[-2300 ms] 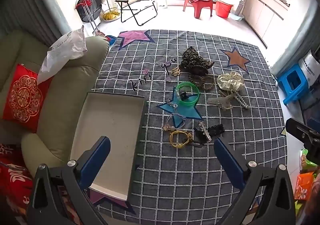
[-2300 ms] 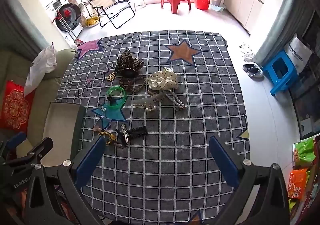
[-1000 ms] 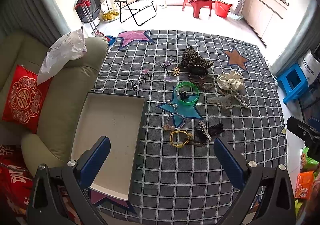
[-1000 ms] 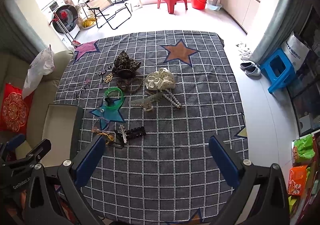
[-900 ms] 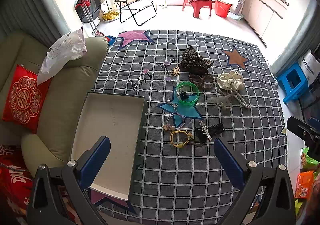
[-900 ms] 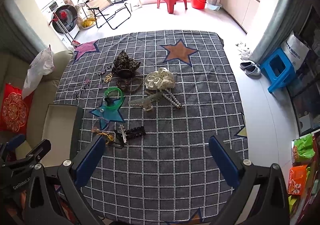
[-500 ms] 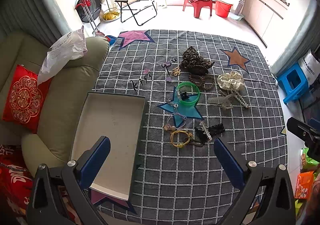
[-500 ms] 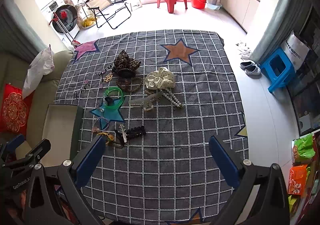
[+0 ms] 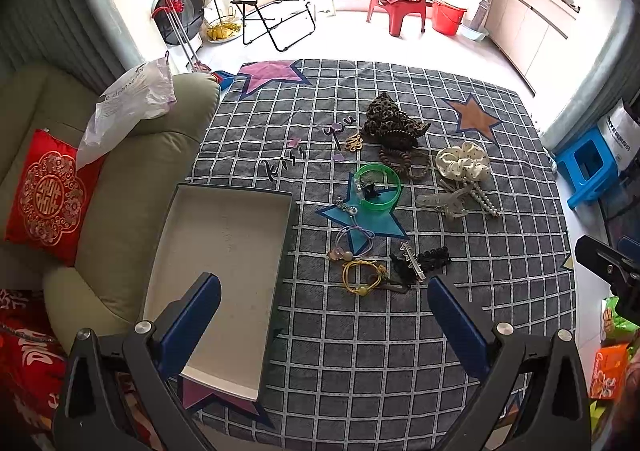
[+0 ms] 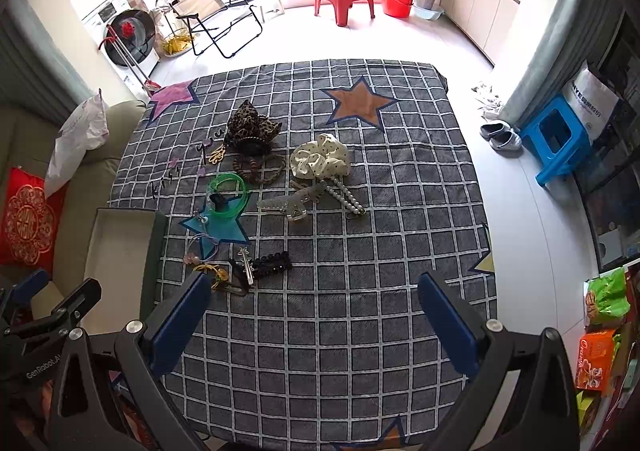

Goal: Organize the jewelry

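Hair accessories and jewelry lie scattered on a grey checked cloth [image 9: 400, 331]: a green bangle [image 9: 377, 187], a leopard scrunchie [image 9: 390, 123], a cream dotted scrunchie [image 9: 462, 163] with a pearl strand, a clear claw clip [image 9: 446, 201], a yellow hair tie [image 9: 360, 277] and a black clip [image 9: 434, 257]. An empty white tray [image 9: 224, 271] sits at the cloth's left edge. My left gripper [image 9: 324, 315] hovers open above the near cloth. My right gripper [image 10: 314, 311] is open too, high over the near cloth; the bangle [image 10: 228, 195] and tray [image 10: 120, 247] lie to its left.
A green sofa [image 9: 132, 171] with a red cushion [image 9: 44, 195] and a plastic bag borders the tray's left side. A blue stool [image 10: 558, 139] and shoes stand on the floor to the right. Snack packs [image 10: 600, 335] lie at the near right.
Both views have barely shifted. Nothing was picked up or released, and both grippers stay open.
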A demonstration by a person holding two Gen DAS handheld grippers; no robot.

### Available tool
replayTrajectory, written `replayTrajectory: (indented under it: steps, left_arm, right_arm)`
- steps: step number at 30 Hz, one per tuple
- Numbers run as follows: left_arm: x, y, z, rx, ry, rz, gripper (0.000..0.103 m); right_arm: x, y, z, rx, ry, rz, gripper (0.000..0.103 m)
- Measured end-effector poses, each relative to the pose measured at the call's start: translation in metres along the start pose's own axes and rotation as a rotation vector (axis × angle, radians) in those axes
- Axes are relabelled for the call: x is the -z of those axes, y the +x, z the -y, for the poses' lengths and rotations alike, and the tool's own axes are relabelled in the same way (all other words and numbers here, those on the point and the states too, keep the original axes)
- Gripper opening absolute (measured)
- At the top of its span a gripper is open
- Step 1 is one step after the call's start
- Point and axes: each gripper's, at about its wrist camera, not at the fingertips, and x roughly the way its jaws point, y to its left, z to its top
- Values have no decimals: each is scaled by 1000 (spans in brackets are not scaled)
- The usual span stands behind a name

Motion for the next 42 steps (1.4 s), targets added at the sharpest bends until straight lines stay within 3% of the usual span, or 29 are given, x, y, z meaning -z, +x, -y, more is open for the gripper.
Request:
replayTrajectory:
  steps: [17,27,33,42]
  left_arm:
    - [3,1,-1,2,0,-4,103]
    - [10,14,0,-38,10,-33,103]
    - [9,27,-1,4,4,-64,103]
    - [-6,52,6,44,-7,-92,103]
  right_arm:
    - [4,2,1,-2,3,-9,103]
    - [5,12,11,-60,38,-24,103]
    - [1,22,19,-90,51,-28,103]
    - [-13,47,27,-69,24,-43,103]
